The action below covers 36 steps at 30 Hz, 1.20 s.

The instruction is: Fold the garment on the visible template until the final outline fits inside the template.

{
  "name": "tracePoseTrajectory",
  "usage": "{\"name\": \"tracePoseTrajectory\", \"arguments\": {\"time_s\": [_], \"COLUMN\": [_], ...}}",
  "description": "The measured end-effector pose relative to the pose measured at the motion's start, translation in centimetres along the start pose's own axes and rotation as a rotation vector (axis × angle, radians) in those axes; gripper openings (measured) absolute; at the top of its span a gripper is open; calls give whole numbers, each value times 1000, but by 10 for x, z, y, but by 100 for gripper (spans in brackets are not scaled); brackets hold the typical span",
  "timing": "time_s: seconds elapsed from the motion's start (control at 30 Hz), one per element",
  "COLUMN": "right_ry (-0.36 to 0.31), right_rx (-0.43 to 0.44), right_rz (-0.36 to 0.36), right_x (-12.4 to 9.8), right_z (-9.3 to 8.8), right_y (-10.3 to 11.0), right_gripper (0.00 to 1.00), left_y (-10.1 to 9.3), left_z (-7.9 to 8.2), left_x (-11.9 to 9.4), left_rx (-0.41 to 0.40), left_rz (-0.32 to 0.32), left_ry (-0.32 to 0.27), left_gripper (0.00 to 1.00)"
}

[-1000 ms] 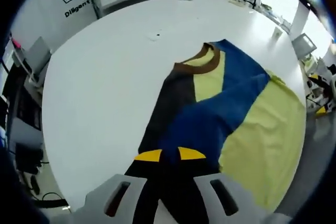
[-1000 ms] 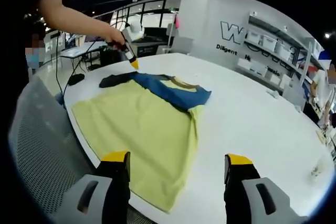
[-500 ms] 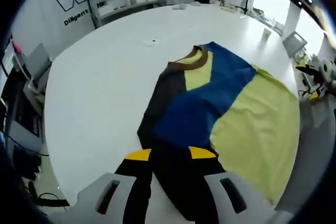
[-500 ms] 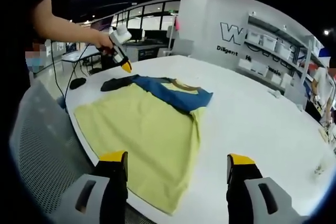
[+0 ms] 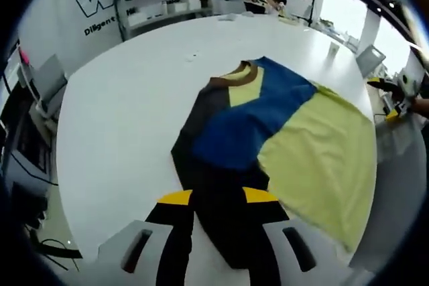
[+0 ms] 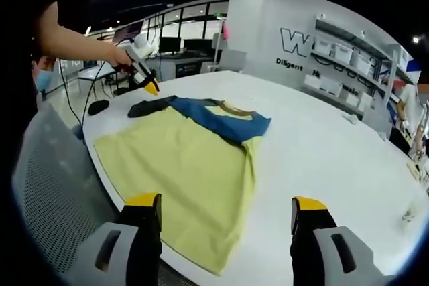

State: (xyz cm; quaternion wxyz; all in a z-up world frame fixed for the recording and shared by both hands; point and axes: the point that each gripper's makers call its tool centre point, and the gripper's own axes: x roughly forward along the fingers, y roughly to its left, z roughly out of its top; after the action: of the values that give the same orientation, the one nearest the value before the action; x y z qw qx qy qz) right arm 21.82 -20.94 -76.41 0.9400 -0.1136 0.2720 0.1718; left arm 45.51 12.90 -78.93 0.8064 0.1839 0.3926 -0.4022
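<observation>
Just beyond the released left hand-held gripper (image 5: 218,197) lies the garment (image 5: 268,138).

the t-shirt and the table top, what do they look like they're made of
The t-shirt looks like soft knit fabric, probably cotton jersey: matte yellow, blue and dark panels lying limp with soft folds, and a ribbed-looking brown collar. The table top looks like smooth white laminate or painted board, with an even, slightly satin surface; which one cannot be told.
</observation>
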Motion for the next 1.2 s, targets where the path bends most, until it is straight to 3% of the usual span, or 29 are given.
{"name": "tracePoseTrajectory", "arguments": {"time_s": [0.6, 1.0, 1.2], "right_ry": [5, 11, 5], "right_rx": [-5, 7, 4], "right_rz": [-1, 22, 43], "right_x": [0, 0, 8], "right_z": [-1, -1, 11], "right_y": [0, 0, -11], "right_gripper": [76, 75, 76], "left_y": [-13, -15, -14], "left_z": [-39, -47, -47], "left_x": [11, 13, 13], "left_rx": [-38, -48, -46], "left_rz": [-34, -29, -9], "left_ry": [86, 97, 100], "left_gripper": [24, 15, 5]}}
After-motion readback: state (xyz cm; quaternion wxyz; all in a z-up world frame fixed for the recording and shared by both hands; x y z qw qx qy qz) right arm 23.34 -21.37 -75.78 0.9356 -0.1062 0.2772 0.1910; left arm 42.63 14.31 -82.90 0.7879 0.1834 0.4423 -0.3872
